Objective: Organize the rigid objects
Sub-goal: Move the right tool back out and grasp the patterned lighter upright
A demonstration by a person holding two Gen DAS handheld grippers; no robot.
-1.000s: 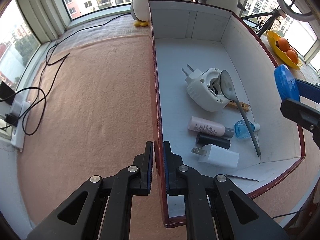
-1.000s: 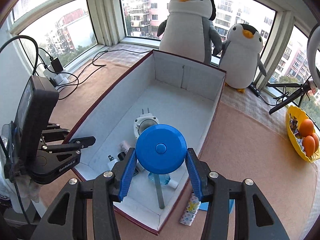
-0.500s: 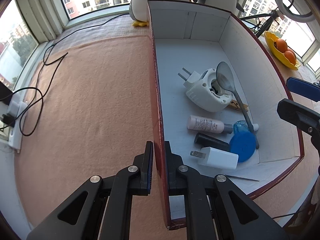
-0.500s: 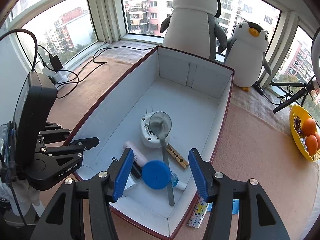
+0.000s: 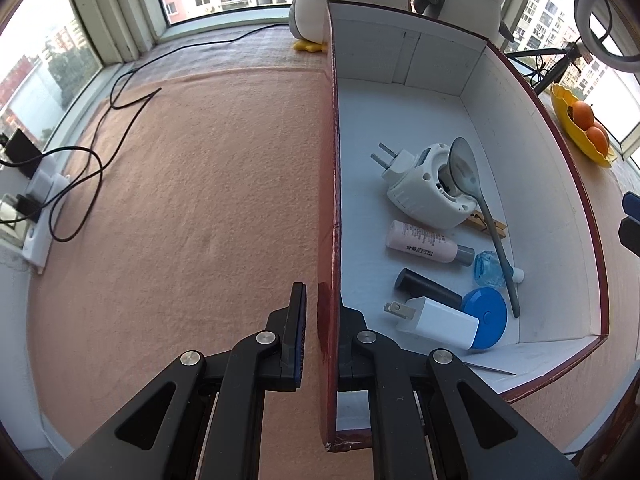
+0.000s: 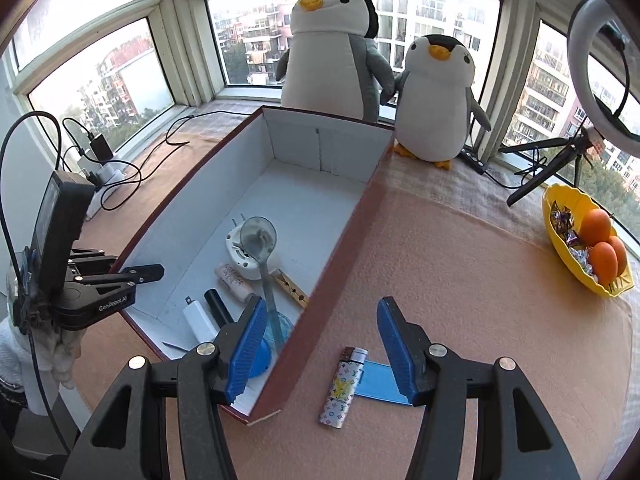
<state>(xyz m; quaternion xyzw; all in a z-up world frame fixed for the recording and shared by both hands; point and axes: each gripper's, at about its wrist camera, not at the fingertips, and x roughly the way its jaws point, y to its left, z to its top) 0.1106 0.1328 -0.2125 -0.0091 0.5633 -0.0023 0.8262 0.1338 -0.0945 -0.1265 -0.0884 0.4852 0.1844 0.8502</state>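
The box, white inside with dark red outer walls, sits on the peach-covered worktop and holds the sorted things at its near end: a blue round disc leaning behind a white charger, a black tube, a pink bottle, a small clear blue bottle, a wooden clothespin, and a white plug-in device with a grey spoon resting its bowl on it and its handle running toward the near wall. The left tool is clamped on the box's left wall, one finger outside and one inside, close to the near corner. The right tool hangs over the box's right wall, its left finger above the inside and its right finger above the worktop; its jaws have just been opening and now stand about half apart with nothing gripped. Below it, just outside the box, a patterned lighter lies on the worktop, touching a flat blue card. Farther right a yellow bowl holds oranges and wrapped sweets. At the far side two plush penguins stand by the window.
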